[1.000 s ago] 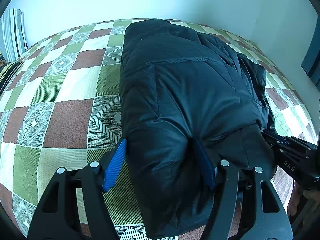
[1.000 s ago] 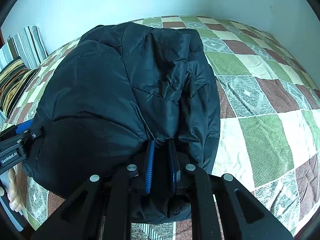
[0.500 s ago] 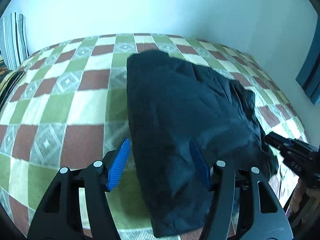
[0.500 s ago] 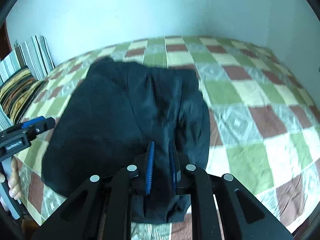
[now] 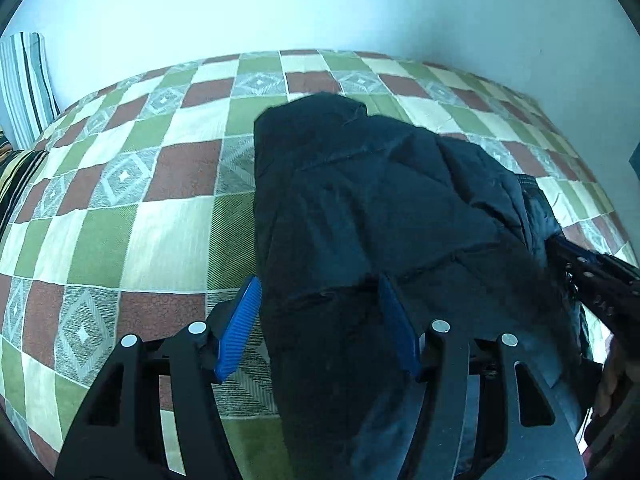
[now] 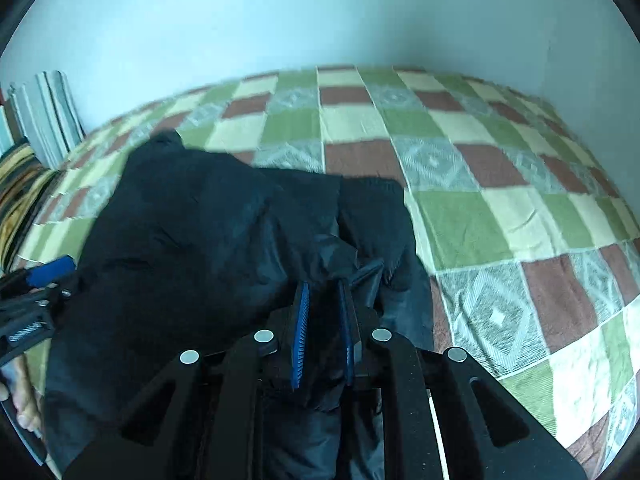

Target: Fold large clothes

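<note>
A puffy, quilted black jacket lies bunched on the checked bed. Left gripper fingers straddle a thick fold — right gripper fingers pinch a thin edge.

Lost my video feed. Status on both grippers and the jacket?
Left gripper gripping jacket hem, thick bunch. Right gripper shut on jacket too. Jacket partly lifted over checkered bedspread. Nothing in the way.

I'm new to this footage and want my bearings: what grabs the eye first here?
A bulky black puffer jacket fills the middle of a bed covered by a green, brown and cream checked bedspread. The left gripper straddles its near edge, and the right gripper is pinched on a fold. Striped pillows stand at far left.
</note>
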The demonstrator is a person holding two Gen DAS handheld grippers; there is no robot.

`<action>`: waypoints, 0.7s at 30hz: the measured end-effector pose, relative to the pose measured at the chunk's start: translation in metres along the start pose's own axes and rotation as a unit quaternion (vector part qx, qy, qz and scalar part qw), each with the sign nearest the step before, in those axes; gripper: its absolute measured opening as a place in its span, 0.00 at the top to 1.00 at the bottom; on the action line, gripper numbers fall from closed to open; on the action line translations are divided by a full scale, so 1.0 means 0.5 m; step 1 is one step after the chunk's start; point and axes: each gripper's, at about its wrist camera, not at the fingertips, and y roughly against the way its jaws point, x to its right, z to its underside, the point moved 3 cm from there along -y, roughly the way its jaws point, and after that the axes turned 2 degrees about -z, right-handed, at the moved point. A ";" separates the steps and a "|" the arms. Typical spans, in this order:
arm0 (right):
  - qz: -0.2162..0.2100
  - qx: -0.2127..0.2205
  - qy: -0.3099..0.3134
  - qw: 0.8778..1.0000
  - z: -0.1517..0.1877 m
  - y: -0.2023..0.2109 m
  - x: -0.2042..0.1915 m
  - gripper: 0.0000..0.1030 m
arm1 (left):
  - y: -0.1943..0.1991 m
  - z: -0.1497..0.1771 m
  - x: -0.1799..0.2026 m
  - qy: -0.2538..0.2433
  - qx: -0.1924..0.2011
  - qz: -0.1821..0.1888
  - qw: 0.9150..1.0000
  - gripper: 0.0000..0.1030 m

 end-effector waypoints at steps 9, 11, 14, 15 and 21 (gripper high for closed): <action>-0.014 -0.031 -0.013 0.999 0.028 -0.077 0.012 0.87 | -0.044 0.010 0.034 -0.023 -0.007 -0.032 0.999 0.45; -0.014 -0.027 -0.011 0.999 0.026 -0.069 0.010 0.86 | -0.041 0.009 0.033 -0.023 -0.003 -0.031 0.999 0.45; -0.015 -0.014 -0.011 1.000 0.023 -0.036 0.010 0.80 | -0.020 0.008 0.021 -0.019 0.010 -0.022 1.000 0.45; -0.017 -0.011 -0.014 1.000 0.025 -0.024 0.010 0.75 | -0.012 0.010 0.016 -0.015 0.012 -0.021 1.000 0.45; 0.001 0.011 -0.016 1.000 0.060 0.053 0.018 0.45 | 0.051 0.038 0.003 0.006 0.032 -0.024 0.999 0.45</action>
